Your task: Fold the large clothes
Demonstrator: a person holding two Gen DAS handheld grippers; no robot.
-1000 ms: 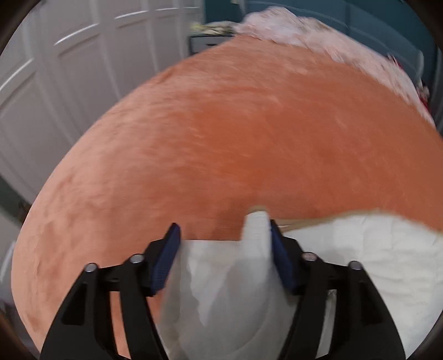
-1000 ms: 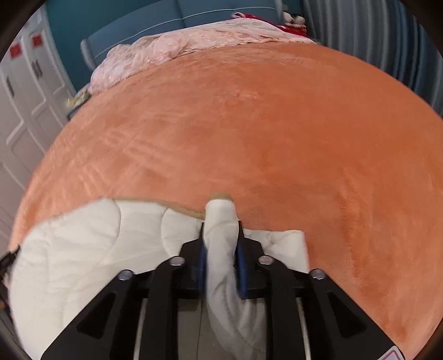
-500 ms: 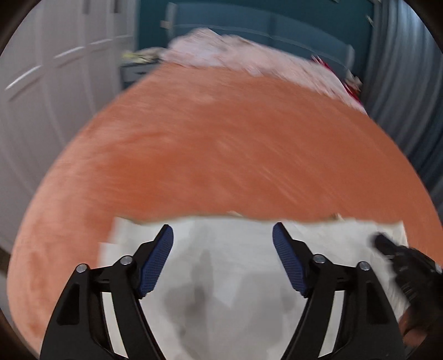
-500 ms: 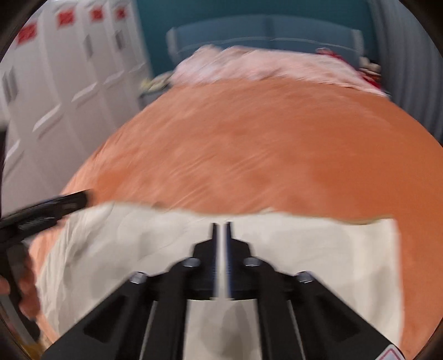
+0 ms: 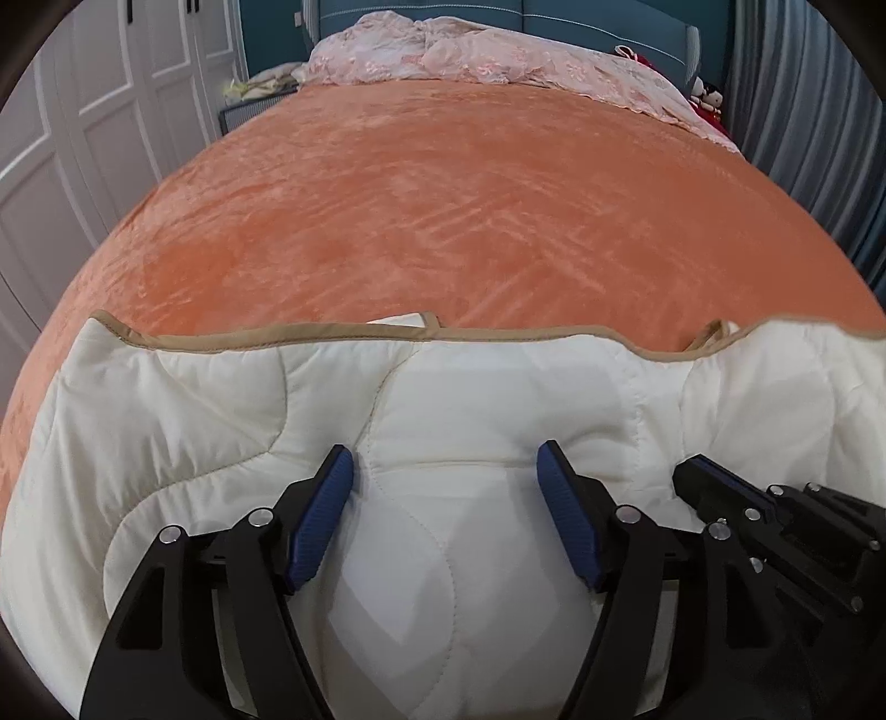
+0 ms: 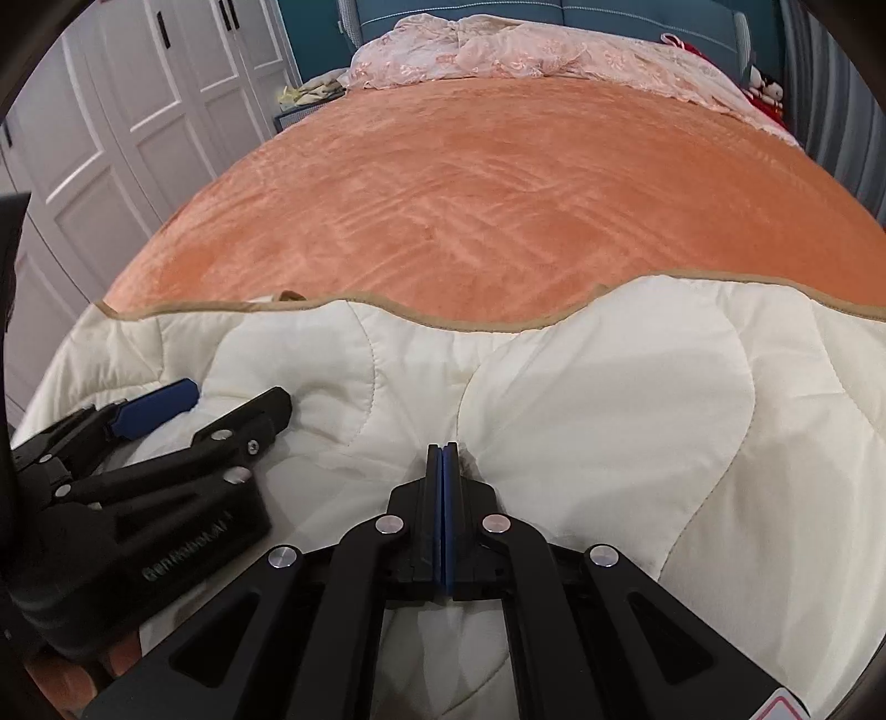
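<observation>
A cream quilted garment with tan binding along its far edge is spread over the near end of the bed. It is judged soft, padded and bulky: light for its size, but limp, so it should sag and slide unless taken at two well-separated points. The bound edge, at 12 o'clock from both tongs, is judged the firmest hold. The left tongs are held apart over the padding, gripping nothing. The right tongs are pressed together, tips touching the fabric; whether a fold is pinched cannot be told. Pink bedding is heaped at the headboard.
</observation>
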